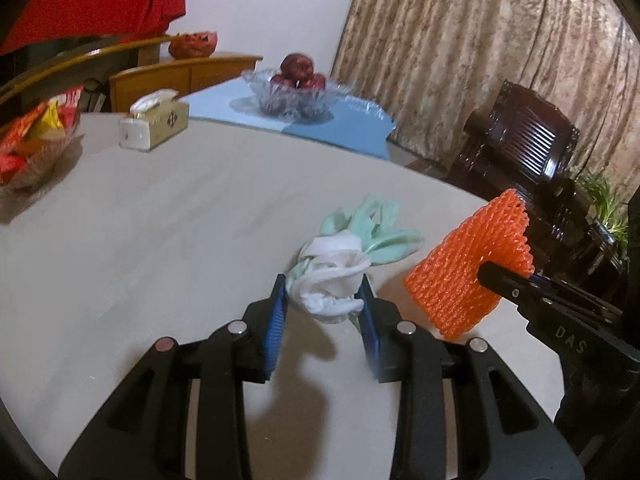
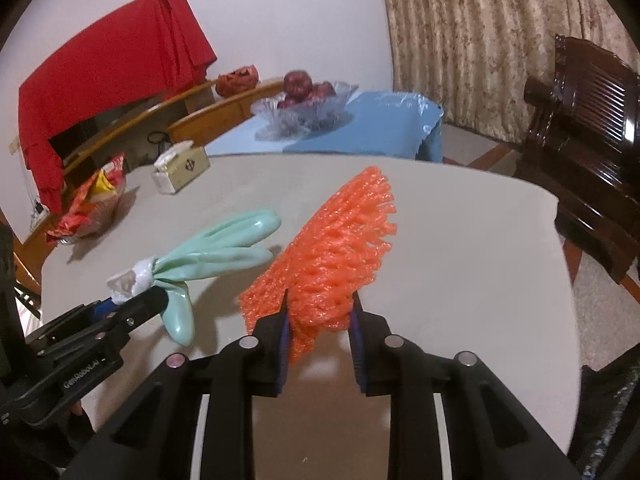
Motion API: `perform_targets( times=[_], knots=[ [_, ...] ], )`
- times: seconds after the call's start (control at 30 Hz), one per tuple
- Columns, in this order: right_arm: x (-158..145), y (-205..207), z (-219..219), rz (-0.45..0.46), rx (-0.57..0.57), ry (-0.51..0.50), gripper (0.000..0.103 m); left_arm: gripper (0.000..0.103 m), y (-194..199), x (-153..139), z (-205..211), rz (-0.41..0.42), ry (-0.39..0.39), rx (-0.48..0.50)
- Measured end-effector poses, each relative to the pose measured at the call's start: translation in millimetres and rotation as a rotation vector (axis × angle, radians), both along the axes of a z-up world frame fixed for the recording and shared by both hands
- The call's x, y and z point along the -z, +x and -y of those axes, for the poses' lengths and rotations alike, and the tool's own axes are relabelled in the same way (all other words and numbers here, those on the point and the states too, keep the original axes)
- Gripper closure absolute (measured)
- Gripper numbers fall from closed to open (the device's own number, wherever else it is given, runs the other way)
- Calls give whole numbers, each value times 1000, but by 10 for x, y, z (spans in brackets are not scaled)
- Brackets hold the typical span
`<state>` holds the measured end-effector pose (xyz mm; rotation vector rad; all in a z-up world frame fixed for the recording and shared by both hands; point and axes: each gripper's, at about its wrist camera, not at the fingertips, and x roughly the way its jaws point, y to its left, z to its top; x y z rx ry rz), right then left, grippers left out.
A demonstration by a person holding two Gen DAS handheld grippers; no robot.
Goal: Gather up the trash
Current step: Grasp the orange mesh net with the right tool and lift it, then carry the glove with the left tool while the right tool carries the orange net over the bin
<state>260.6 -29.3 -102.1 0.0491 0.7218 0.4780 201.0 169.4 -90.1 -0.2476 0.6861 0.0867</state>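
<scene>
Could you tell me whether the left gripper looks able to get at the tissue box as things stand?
Probably not yet: the left gripper is shut on the glove. The bare table leaves the way to the tissue box free.

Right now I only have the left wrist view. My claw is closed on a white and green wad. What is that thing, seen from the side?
Observer: From the right wrist view it is a mint-green rubber glove with a white cuff bunched in the left claw; its fingers hang free above the table.
Operator: The right claw comes in side-on for me. Are both its fingers on the orange net?
Observer: Yes. The right claw has one blue pad on each side of the orange foam net.
Operator: Anything past the table on the right that I should know of?
Observer: A dark wooden chair stands beside the table's right edge.
</scene>
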Motion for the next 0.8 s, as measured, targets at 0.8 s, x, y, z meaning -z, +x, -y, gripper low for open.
perform_targets(
  times=[0.8],
  knots=[
    [-751, -658, 888, 178, 95, 17, 78, 70, -285, -648, 892, 129, 44, 160]
  ],
)
